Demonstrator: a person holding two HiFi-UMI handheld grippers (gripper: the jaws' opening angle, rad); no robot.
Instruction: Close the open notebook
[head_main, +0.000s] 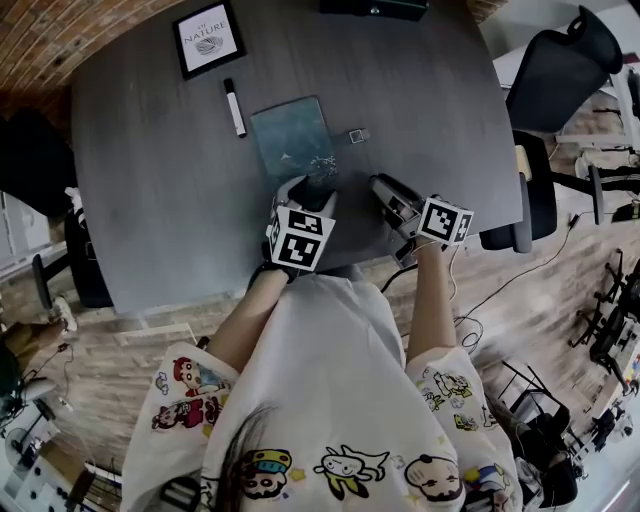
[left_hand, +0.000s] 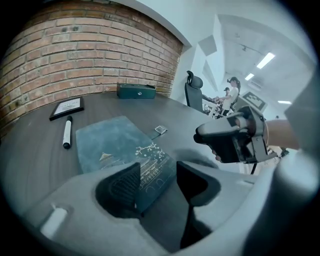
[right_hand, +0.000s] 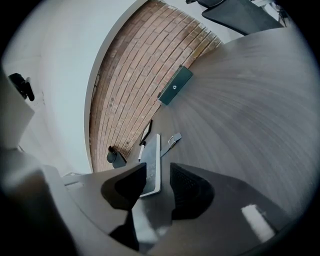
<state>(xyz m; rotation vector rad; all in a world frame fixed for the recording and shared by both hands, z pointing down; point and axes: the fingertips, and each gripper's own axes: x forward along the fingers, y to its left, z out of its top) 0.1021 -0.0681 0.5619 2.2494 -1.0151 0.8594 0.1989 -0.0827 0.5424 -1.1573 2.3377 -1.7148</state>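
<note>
The notebook (left_hand: 112, 145) lies flat, seemingly closed, its near corner between the wide-open, empty jaws of the left gripper (left_hand: 157, 175) and just ahead of the open, empty right gripper (right_hand: 156, 177); a careless withdrawal could snag it and flip it open.

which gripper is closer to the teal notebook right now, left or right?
Left. The left gripper is at the near edge of the notebook, with its jaws apart around the near corner. The right gripper is off to the notebook's right, over bare table, jaws also apart.
</note>
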